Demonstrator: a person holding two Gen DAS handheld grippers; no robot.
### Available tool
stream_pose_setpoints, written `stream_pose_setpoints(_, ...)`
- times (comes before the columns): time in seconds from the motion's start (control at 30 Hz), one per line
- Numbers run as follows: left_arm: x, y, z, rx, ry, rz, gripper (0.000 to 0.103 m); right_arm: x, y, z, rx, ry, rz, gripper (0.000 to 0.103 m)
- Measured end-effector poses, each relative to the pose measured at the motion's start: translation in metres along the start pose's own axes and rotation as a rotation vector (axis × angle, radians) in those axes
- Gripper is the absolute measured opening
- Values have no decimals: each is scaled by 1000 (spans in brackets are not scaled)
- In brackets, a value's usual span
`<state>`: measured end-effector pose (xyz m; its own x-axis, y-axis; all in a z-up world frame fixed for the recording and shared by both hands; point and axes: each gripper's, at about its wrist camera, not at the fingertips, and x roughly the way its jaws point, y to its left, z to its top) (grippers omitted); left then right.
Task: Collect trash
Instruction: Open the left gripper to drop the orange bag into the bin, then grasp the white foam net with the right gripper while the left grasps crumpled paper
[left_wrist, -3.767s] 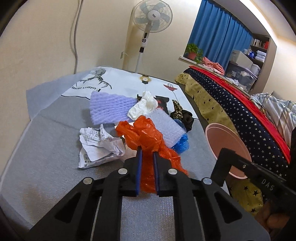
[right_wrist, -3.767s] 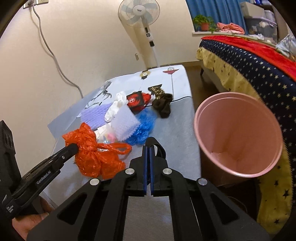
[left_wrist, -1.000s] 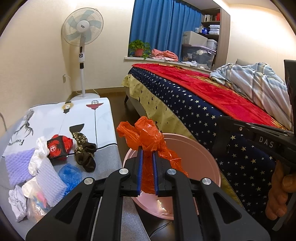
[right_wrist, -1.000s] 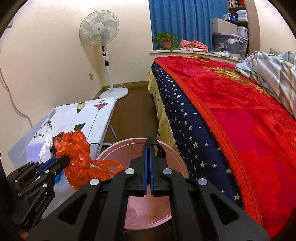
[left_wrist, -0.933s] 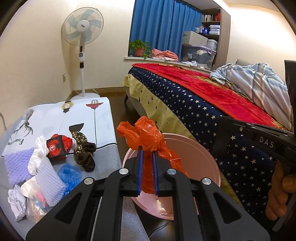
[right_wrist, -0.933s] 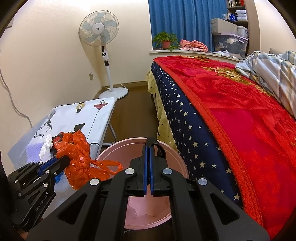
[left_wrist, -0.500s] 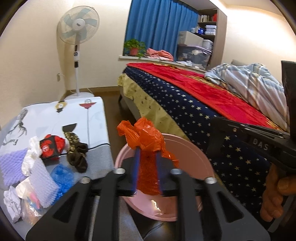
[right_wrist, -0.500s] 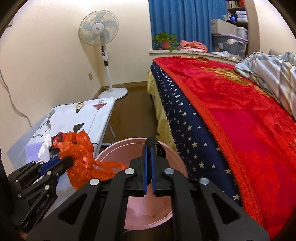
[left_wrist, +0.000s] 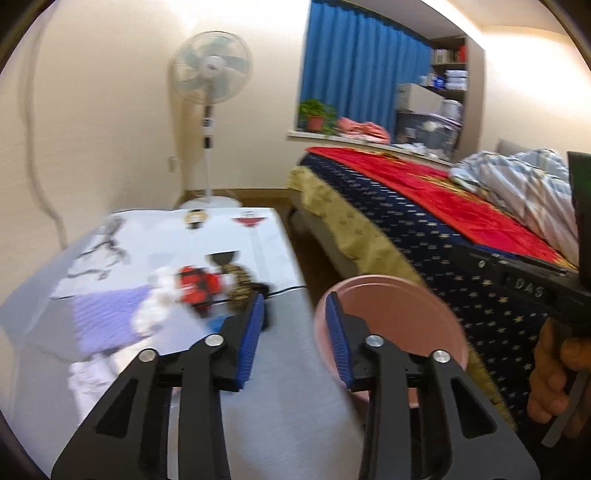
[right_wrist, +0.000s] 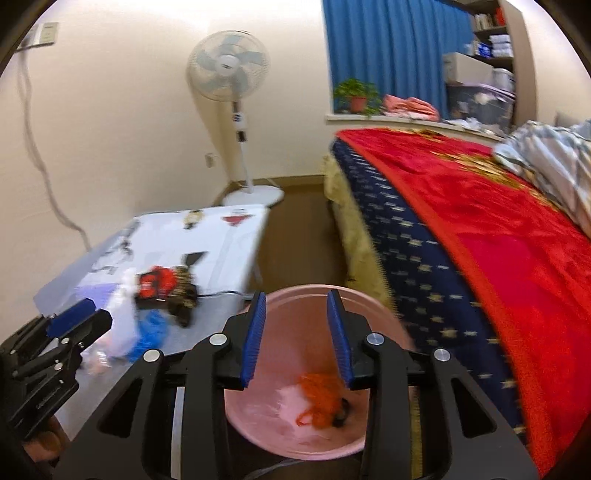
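Bedroom clutter frames the work: a low table (left_wrist: 258, 387) covered in grey and white cloth stands beside a bed with a red, star-edged blanket (right_wrist: 498, 240), a standing fan (left_wrist: 210, 74) behind it. Just off the table's bed-side edge sits the pink bin (right_wrist: 295, 424), with an orange plastic bag (right_wrist: 319, 397) lying in its bottom.

Both claws are released and empty. The left gripper (left_wrist: 295, 332) has its jaws spread wide over the table's edge; the right gripper (right_wrist: 295, 332) hangs directly above the bin's mouth, jaws equally wide.

Remaining trash (left_wrist: 155, 302) lies on the table away from the bin: purple foam netting, white wads, a red wrapper, a dark scrap, something blue. From the left gripper it lies ahead and leftward, nearer than to the right one, so the next pick likely falls to the left.
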<state>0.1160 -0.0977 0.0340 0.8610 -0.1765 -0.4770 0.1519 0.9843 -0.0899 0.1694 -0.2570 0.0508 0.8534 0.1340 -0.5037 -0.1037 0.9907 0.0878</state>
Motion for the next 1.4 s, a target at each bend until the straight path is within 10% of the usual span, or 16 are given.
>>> stream_pose_setpoints(0.47, -28, 119, -53, -162, 62, 319, 29, 76, 117, -40, -19, 77, 275, 35)
stream_pose_setpoints(0.63, -9, 135, -61, -221, 101, 337, 46, 104, 132, -45, -16, 129, 312, 38)
stream_pose_setpoints(1.07, 27, 140, -72, -242, 203, 359, 50, 143, 153, -60, -59, 238, 352, 52)
stream_pose_setpoints(1.4, 29, 142, -73, -247, 220, 368, 20, 141, 160, -64, -110, 247, 372, 13)
